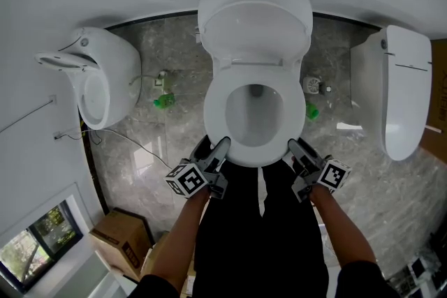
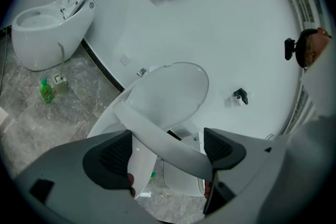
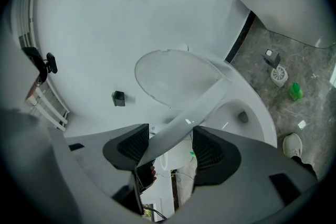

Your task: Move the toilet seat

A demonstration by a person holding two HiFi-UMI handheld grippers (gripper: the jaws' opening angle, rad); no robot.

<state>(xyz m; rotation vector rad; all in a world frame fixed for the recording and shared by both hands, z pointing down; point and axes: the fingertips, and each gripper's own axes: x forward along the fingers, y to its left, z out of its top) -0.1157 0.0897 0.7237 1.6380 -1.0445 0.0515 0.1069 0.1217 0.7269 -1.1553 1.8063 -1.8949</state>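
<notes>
A white toilet stands against the wall with its lid (image 1: pixel 255 28) up. Its seat ring (image 1: pixel 215 112) is tilted up off the bowl (image 3: pixel 247 113) at the front. My left gripper (image 1: pixel 220 146) is at the seat's front left. The seat (image 2: pixel 157 136) runs slantwise through its wide jaws (image 2: pixel 168 152), and a gap shows beside the left pad. My right gripper (image 1: pixel 297 148) is at the front right. There both pads sit close on the seat (image 3: pixel 199 107), with the gripper (image 3: pixel 170 147) shut on it.
Another white toilet (image 1: pixel 98 80) stands to the left and one more (image 1: pixel 405 94) to the right. A green bottle (image 1: pixel 164 101) and a brush holder (image 1: pixel 313 86) sit on the grey marble floor by the base. A cardboard box (image 1: pixel 115 237) lies at lower left. The person's black-trousered legs (image 1: pixel 262 234) stand before the bowl.
</notes>
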